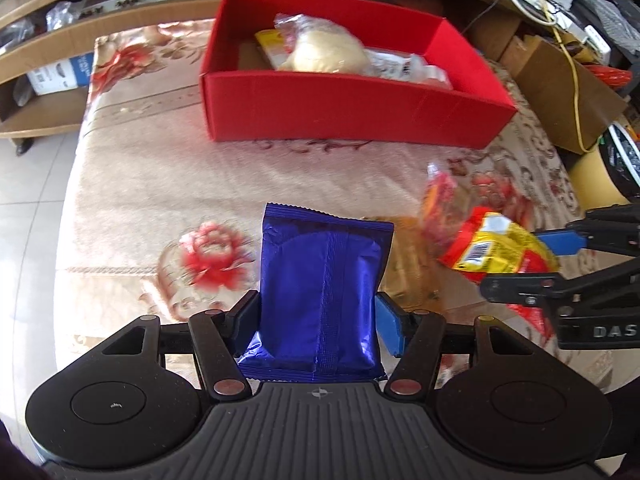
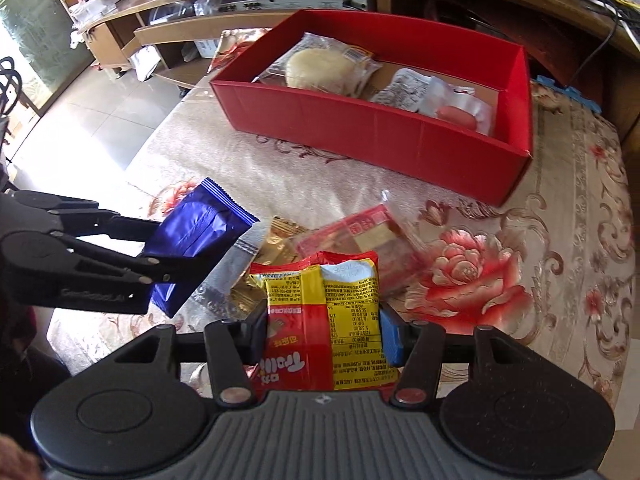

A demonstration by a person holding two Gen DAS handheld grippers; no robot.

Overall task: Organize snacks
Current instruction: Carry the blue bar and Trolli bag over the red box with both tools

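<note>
Left gripper [image 1: 318, 320] is clamped on a blue foil packet [image 1: 320, 292], right gripper [image 2: 324, 336] is pinching a red-and-yellow snack bag [image 2: 324, 320]. Both are held above the flowery cloth [image 2: 520, 240]. The red box [image 2: 380, 128] sits ahead of both, already holding a pale round bun [image 2: 316, 68].

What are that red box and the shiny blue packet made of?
The red box looks like matte cardboard: flat folded walls, a brown inside floor. The blue packet seems metallised plastic film: glossy, creased, with a crimped zigzag end.
</note>
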